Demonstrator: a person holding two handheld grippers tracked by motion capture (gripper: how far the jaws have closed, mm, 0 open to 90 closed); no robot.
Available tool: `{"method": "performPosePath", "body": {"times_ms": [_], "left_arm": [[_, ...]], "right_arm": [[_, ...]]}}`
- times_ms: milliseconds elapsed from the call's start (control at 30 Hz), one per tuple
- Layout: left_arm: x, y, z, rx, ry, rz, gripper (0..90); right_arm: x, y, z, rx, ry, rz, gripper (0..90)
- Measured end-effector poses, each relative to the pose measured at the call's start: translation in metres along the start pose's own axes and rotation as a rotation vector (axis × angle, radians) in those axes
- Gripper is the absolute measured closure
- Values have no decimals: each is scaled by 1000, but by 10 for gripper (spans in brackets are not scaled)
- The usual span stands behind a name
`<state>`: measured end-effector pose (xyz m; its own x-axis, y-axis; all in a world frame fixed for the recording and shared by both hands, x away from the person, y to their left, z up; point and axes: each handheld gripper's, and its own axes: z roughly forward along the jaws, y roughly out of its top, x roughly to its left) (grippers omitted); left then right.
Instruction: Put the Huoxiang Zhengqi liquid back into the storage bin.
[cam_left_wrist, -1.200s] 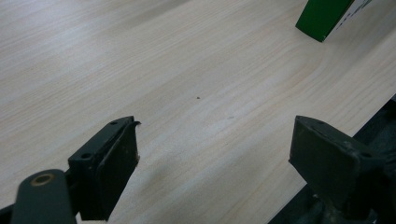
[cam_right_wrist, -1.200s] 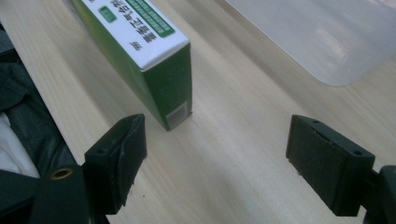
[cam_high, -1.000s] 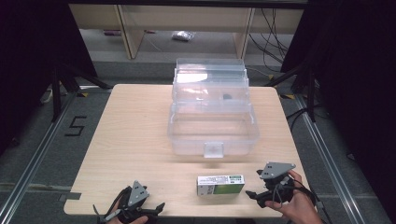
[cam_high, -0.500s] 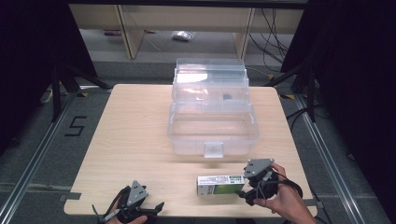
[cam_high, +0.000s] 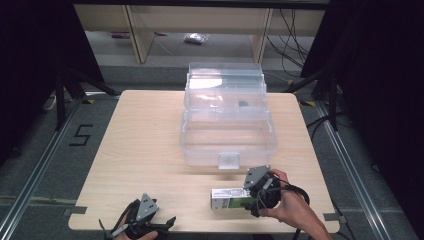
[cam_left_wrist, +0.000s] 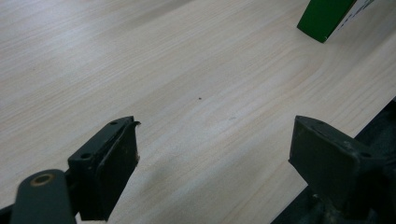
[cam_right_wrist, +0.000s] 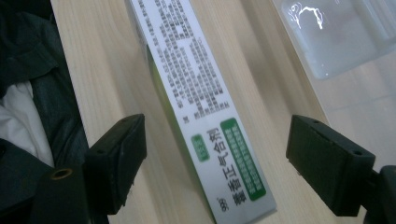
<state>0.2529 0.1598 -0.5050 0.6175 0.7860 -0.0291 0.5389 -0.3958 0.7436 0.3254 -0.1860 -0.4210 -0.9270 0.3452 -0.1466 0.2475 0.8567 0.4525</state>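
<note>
I see the medicine box (cam_high: 230, 198) lying flat on the worktop (cam_high: 150, 145), close to its near edge and right of the middle. It is a long, slim carton, closed, with its long side running roughly along that edge. Its broad top face is white and silvery, printed with dense small text, and it carries green panels with Chinese characters near one end (cam_right_wrist: 205, 116). The narrow side faces are green; one green corner shows in the left gripper view (cam_left_wrist: 327, 16). In the right gripper view the carton runs lengthwise away from me, its nearer end lying between my right tool's (cam_right_wrist: 236, 158) spread jaws without touching either.
</note>
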Motion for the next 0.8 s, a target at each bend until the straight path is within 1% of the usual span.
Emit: {"method": "performPosePath", "body": {"times_ms": [33, 67, 133, 167, 200, 233, 267, 300, 333, 400, 433, 467, 500, 533, 567, 600, 633, 667, 700, 733, 767, 800], "left_arm": [[0, 0, 0, 0, 0, 0, 147], [-1, 0, 1, -4, -1, -8, 148], [-1, 0, 1, -7, -3, -10, 147], [3, 1, -2, 36, 4, 41, 148], [-1, 0, 1, -8, -2, -12, 147], [0, 0, 0, -2, 3, -4, 148], [1, -1, 1, 2, 16, 4, 147], [1, 0, 1, 2, 16, 6, 147], [2, 0, -1, 19, -2, 11, 148], [1, 0, -1, 14, 1, 8, 148], [0, -1, 1, -1, 20, 5, 148], [0, 0, 0, 0, 11, 2, 147], [1, 0, -1, 15, -12, 6, 147], [1, 0, -1, 15, -12, 6, 148], [0, 0, -1, 9, -11, 1, 148], [0, 0, 1, 0, 9, 0, 147], [0, 0, 1, 0, 9, 0, 147], [1, -1, 1, 3, 15, 5, 147], [0, 0, 0, -3, 6, -2, 147], [0, 0, -1, 9, -11, 2, 147], [0, 0, 0, 0, -8, -5, 147], [2, 0, -1, 19, 10, 23, 147]], "right_arm": [[0, 1, 0, 5, 2, -2, 213], [0, 4, 1, 9, 3, -15, 214], [1, 5, 1, 15, 1, -5, 214], [0, 11, 3, 20, 10, -22, 218], [0, 13, 4, 24, 15, -27, 218], [0, 15, 4, 28, 21, -35, 219], [1, 17, 5, 35, 16, -25, 220], [1, 19, 6, 38, 21, -33, 221], [0, 21, 7, 40, 29, -47, 221], [0, 22, 8, 44, 27, -47, 222], [0, 23, 10, 53, 30, -47, 222], [0, 25, 12, 67, 37, -42, 222], [-1, 26, 14, 65, 42, -54, 222], [0, 27, 14, 75, 45, -42, 222], [0, 27, 14, 75, 45, -42, 222], [-1, 29, 16, 93, 65, -43, 222], [-2, 30, 18, 90, 68, -66, 222], [-1, 30, 18, 94, 58, -50, 222], [-1, 30, 18, 94, 58, -50, 222], [-2, 33, 21, 101, 77, -76, 222], [0, 33, 21, 116, 70, -44, 223], [-2, 34, 23, 108, 79, -79, 223]]}}
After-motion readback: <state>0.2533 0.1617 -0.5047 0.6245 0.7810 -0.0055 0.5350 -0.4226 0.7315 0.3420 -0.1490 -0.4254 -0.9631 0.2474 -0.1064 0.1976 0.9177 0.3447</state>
